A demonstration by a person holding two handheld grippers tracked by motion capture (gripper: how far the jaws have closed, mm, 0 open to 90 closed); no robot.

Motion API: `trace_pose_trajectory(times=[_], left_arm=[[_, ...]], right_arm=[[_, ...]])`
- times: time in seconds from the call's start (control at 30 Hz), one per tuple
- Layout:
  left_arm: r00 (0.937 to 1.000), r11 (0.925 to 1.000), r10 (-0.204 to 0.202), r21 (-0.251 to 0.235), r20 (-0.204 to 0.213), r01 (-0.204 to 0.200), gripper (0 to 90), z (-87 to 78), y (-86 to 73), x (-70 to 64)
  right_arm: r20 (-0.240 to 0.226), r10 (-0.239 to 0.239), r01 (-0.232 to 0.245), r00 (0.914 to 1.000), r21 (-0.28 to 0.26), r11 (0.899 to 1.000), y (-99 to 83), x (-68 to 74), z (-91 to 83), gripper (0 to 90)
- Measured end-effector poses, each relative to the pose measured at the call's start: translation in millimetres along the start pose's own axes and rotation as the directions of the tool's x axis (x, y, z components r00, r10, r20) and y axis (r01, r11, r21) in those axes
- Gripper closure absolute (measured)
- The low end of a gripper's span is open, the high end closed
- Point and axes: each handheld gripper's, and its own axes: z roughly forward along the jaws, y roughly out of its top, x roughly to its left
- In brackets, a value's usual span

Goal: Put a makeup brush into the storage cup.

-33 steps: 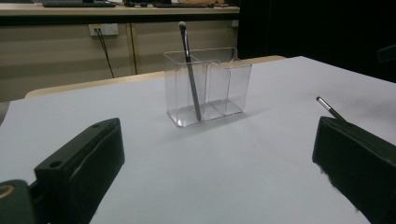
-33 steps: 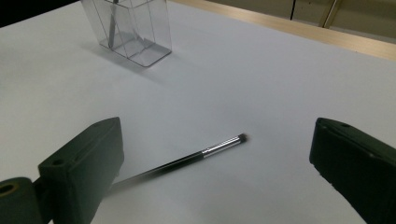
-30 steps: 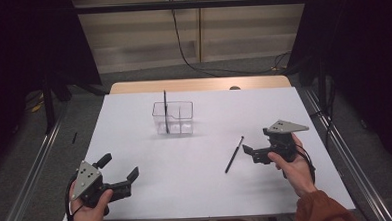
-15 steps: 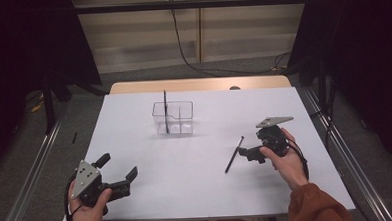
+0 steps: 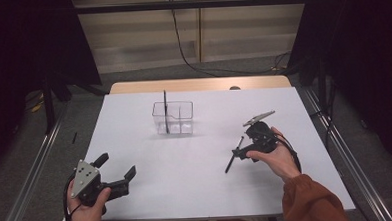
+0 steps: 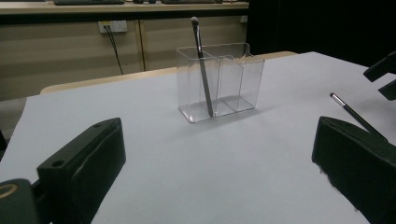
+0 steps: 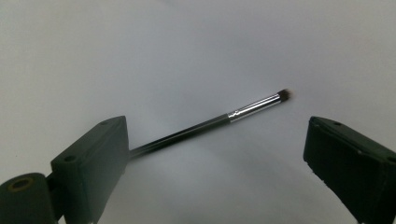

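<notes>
My right gripper sits right over the loose brush, which lies flat on the white table, well to the right of the clear holder and nearer me than it. Jaws are spread wide, nothing between the pads yet. In the right gripper view the brush runs across the gap at a slant: handle end passes behind the left jaw, ferrule and bristle tip point up toward the right jaw, not touching it. So the long axis lies nearly along the line from jaw to jaw, not square to it. I judge I need to twist the wrist before closing, or the pads may pinch it end-on and skid it.

My left gripper is open too, empty, parked at the near left corner, far from the brush. Right hand is clearly the one to take it.

The holder already has another brush standing in its left compartment; the other compartments look free.
</notes>
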Motion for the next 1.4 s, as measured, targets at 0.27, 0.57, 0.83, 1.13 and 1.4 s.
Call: trace_pose_trajectory(times=[0.27, 0.57, 0.83, 1.13, 1.4], left_arm=[[1.0000, 1.0000, 0.001, 0.001, 0.000, -0.001, 2.7, 0.2, -0.1, 0.5], [1.0000, 1.0000, 0.003, -0.003, -0.004, -0.003, 2.8, -0.3, 0.0, 0.3], [0.9999, 0.9999, 0.011, 0.005, -0.008, -0.011, 2.8, -0.2, 0.0, 1.1], [0.9999, 0.9999, 0.010, 0.005, -0.003, -0.010, 2.7, 0.3, -0.1, 1.0], [0.9999, 0.9999, 0.008, 0.007, -0.009, -0.008, 2.7, 0.3, -0.3, 1.6]], right_arm=[[-0.001, -0.005, 0.005, 1.0000, 0.126, 0.992, 11.1, 2.7, 7.2, 10.2], [-0.003, 0.027, -0.026, 0.9996, 0.210, 0.977, 18.2, 2.1, 18.1, 9.5], [0.005, 0.035, -0.035, 0.9994, 0.287, 0.957, 22.3, 4.4, 27.1, 7.3], [0.027, 0.056, -0.061, 0.9981, 0.342, 0.938, 24.8, 7.7, 36.1, 7.5], [0.022, 0.067, -0.070, 0.9975, 0.359, 0.931, 26.3, 11.7, 41.6, 9.2]])
